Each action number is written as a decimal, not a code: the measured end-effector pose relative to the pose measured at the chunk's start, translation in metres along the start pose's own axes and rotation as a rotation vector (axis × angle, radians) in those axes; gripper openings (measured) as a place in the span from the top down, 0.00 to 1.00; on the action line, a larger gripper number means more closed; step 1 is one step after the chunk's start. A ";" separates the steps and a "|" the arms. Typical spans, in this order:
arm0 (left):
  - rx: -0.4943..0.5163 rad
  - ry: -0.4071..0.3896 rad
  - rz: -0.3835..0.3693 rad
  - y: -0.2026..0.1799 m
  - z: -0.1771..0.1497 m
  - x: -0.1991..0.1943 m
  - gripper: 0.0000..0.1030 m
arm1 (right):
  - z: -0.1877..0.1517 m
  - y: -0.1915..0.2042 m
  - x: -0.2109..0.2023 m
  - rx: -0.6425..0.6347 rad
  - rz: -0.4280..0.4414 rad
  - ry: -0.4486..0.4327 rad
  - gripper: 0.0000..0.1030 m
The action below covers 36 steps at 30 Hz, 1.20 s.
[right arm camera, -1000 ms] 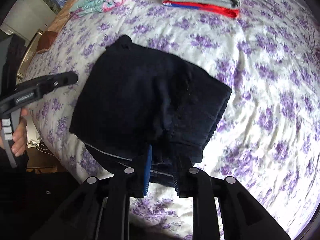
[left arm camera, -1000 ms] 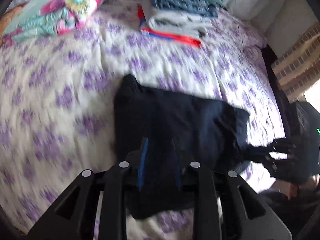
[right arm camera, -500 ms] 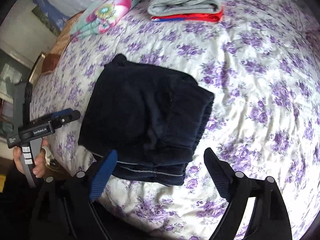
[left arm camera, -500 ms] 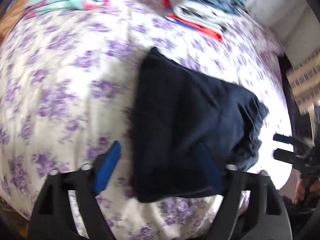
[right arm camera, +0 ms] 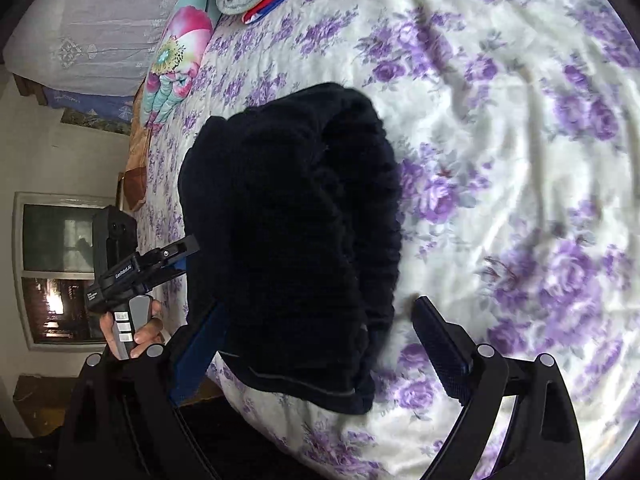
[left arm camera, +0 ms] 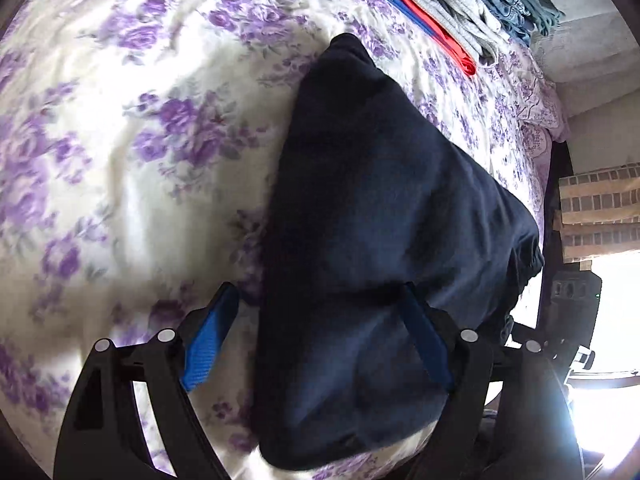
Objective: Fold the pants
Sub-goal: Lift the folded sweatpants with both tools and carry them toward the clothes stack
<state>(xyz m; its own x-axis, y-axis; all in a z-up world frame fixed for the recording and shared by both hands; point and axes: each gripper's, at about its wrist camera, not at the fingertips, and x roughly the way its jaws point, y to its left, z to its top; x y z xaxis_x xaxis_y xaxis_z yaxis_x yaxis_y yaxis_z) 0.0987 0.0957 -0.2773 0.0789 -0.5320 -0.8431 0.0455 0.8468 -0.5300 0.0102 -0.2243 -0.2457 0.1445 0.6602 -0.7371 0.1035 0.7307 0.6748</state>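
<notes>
**Both grippers spread wide around the folded pants**

Here are the pants (left arm camera: 384,248), dark navy, folded into a thick, compact bundle lying on the flowered bedsheet (left arm camera: 120,128). In the left wrist view the bundle runs straight ahead between the jaws and on beyond them, narrowing to a rounded corner at the far end. The left gripper (left arm camera: 318,314) has its jaws spread wide and holds nothing: the blue pad on one side sits over bare sheet just beside the fabric's edge, while the other pad lies over the cloth itself.

Over to the right wrist view: the right gripper (right arm camera: 320,312) is wide open too, gripping nothing. The pants (right arm camera: 288,232) fill the gap between its jaws and extend ahead of them, stacked layers showing along the side, a thin pale seam line along the lowest layer near the camera. One finger sits beside the bundle on the sheet (right arm camera: 520,120); the other is at the bundle's edge, whether touching I cannot tell. The other gripper (right arm camera: 188,246) shows off to that side, a hand (right arm camera: 136,330) around its handle.

Far ahead of the jaws, a pile of folded clothes (left arm camera: 452,12) rests on the bed. A bright flowered pillow (right arm camera: 172,64) lies nearby. No containers in sight.
</notes>
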 end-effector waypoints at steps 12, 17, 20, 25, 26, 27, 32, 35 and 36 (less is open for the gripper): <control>0.199 -0.051 0.113 -0.060 -0.038 -0.021 0.47 | 0.001 0.045 -0.006 -0.100 -0.040 0.020 0.28; 0.145 0.002 0.113 -0.042 -0.020 -0.002 0.47 | 0.015 0.028 0.019 -0.034 -0.010 0.063 0.29; 0.128 0.028 0.091 -0.033 -0.005 0.008 0.45 | 0.024 0.021 0.033 0.006 0.043 0.060 0.28; 0.159 -0.014 0.112 -0.037 -0.011 -0.001 0.64 | 0.022 0.034 0.022 -0.049 0.016 0.030 0.60; 0.178 -0.027 0.126 -0.041 -0.013 -0.005 0.71 | 0.021 0.039 0.018 -0.059 0.001 0.022 0.62; 0.189 -0.036 0.136 -0.043 -0.016 -0.010 0.76 | 0.022 0.045 0.017 -0.075 -0.016 0.015 0.62; 0.244 -0.085 0.185 -0.065 -0.013 -0.028 0.81 | 0.026 0.069 0.004 -0.120 -0.053 -0.016 0.64; 0.273 -0.134 0.188 -0.079 -0.008 -0.047 0.82 | 0.030 0.084 -0.013 -0.150 -0.047 -0.062 0.64; 0.279 -0.149 0.187 -0.083 -0.006 -0.053 0.82 | 0.033 0.090 -0.019 -0.159 -0.043 -0.077 0.64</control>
<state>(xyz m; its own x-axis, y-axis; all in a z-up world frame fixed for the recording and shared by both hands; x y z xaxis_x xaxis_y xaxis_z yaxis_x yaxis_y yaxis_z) 0.0851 0.0537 -0.1898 0.2546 -0.3786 -0.8898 0.2852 0.9086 -0.3050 0.0488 -0.1767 -0.1704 0.2188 0.6171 -0.7558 -0.0446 0.7801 0.6240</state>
